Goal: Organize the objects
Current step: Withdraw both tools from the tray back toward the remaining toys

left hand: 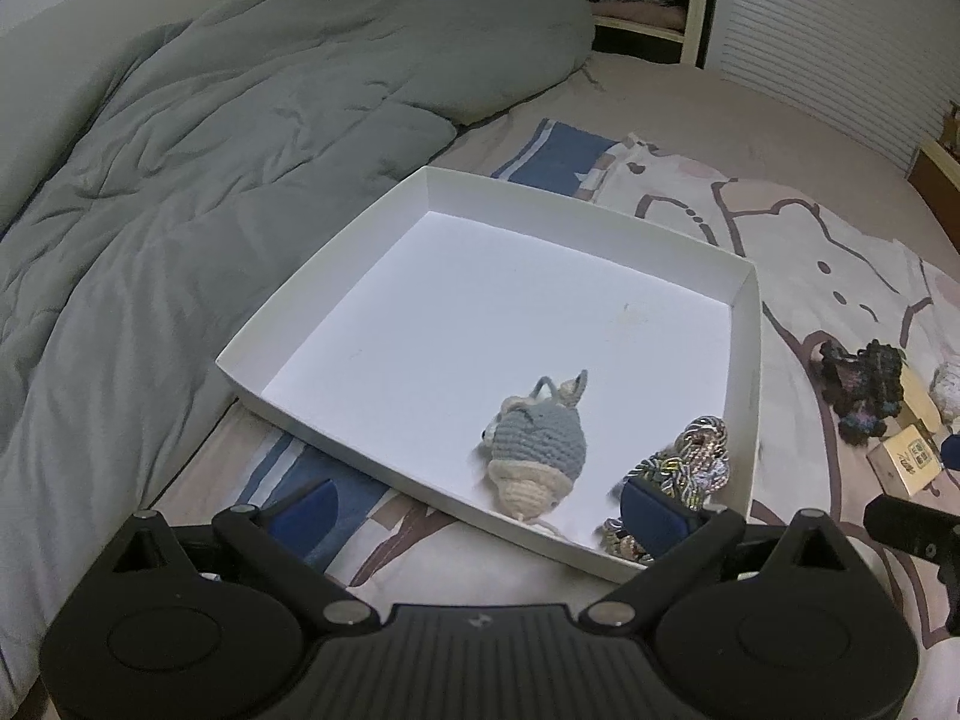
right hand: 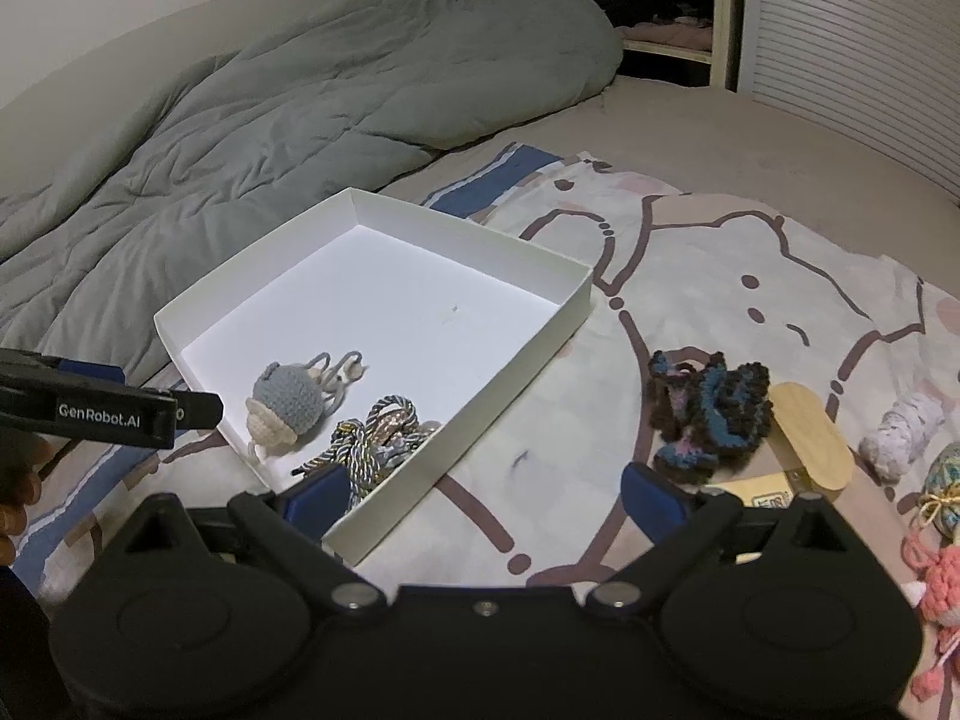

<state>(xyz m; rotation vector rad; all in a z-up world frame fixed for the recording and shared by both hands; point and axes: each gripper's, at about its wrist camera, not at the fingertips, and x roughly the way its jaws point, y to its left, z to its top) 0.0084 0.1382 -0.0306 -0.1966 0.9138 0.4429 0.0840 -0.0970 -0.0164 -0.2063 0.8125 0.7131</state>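
You have one shallow white cardboard tray [right hand: 543, 324] on the bed, and two things lie in it: one grey-blue and cream crocheted toy [right hand: 282, 405] and one bundle of gold and silver twisted cord [right hand: 375, 438]. Outside the tray, to your right, you can count one dark brown and blue fuzzy crocheted piece [right hand: 711, 411], one flat pale wooden oval paddle [right hand: 810, 435], one white knitted roll [right hand: 900, 426] and one pink crocheted doll [right hand: 939, 591]. One grey-green quilted duvet [right hand: 300, 120] lies behind.

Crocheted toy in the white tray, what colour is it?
Grey-blue crocheted toy with cream base; clearest in left wrist view.
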